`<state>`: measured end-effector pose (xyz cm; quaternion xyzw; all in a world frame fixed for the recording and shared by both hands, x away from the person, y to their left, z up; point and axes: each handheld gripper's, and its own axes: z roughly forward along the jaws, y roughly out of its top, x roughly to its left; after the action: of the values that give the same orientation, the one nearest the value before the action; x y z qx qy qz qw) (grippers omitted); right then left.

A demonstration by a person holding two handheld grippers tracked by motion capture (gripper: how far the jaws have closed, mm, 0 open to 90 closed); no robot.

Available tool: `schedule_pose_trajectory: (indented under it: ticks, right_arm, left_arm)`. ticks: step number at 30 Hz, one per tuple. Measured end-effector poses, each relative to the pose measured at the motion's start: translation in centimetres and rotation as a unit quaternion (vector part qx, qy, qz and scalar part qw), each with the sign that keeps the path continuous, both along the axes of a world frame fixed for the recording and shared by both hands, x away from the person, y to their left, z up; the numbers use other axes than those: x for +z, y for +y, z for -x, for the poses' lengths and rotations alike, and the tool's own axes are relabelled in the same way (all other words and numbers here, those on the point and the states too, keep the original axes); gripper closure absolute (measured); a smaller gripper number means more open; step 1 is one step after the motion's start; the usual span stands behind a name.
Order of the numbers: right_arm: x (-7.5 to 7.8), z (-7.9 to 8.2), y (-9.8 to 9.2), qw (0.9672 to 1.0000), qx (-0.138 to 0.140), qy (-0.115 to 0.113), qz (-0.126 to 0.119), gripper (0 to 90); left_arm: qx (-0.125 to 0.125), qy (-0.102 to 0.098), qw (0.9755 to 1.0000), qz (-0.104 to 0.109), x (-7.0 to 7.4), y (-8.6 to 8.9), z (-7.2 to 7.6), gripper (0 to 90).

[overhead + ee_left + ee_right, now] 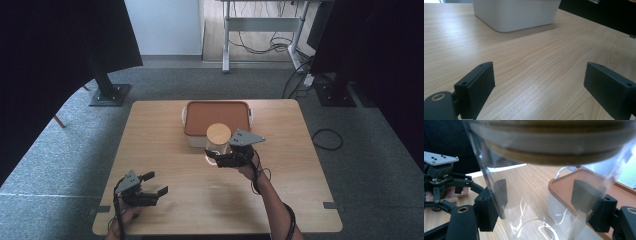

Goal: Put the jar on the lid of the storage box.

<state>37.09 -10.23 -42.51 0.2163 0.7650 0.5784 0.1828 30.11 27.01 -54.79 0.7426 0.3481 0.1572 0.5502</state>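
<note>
High view shows a clear glass jar [218,144] with a round wooden lid [219,133] standing near the middle of the table, just in front of a white container [196,141] whose terracotta-coloured lid [217,116] is on. The right gripper [216,156] clamps the jar from the right, one black jaw on each side of the glass; in the right gripper view the jar [534,202] fills the space between the jaws, pressed against both pads. The person's right forearm [272,202] reaches in from the near edge, angled left and away. The left gripper [157,184] sits at the near left of the table, held in the person's left hand [126,216], its jaws spread wide with nothing between them; in the left gripper view they frame bare wood. The light wooden table [165,150] stands on grey carpet [55,165]. Beyond it are dark curtains [45,60] at both sides, a black stand base [110,95], a white desk frame [265,25] and loose cables [327,138].
</note>
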Motion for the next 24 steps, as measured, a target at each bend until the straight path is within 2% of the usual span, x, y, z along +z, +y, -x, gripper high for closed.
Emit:
schedule_pose_trajectory:
  ticks: [11, 19, 24]
  right_arm:
    - [0.5, -0.3, 0.5, 1.0000, 0.000, -0.007, -0.005, 25.4]
    - [0.4, -0.9, 1.0, 0.9999, -0.008, -0.003, -0.005, 25.5]
    - [0.7, -1.2, 1.4, 0.9999, -0.010, -0.009, 0.006, 25.5]
  left_arm:
    - [-0.001, 0.001, 1.0000, 0.001, 0.0, 0.0, -0.1, 9.6]
    - [0.002, 0.000, 1.0000, 0.004, 0.0, 0.0, 0.1, 10.0]
    - [0.000, 0.002, 1.0000, 0.003, 0.0, 0.0, 0.0, 10.0]
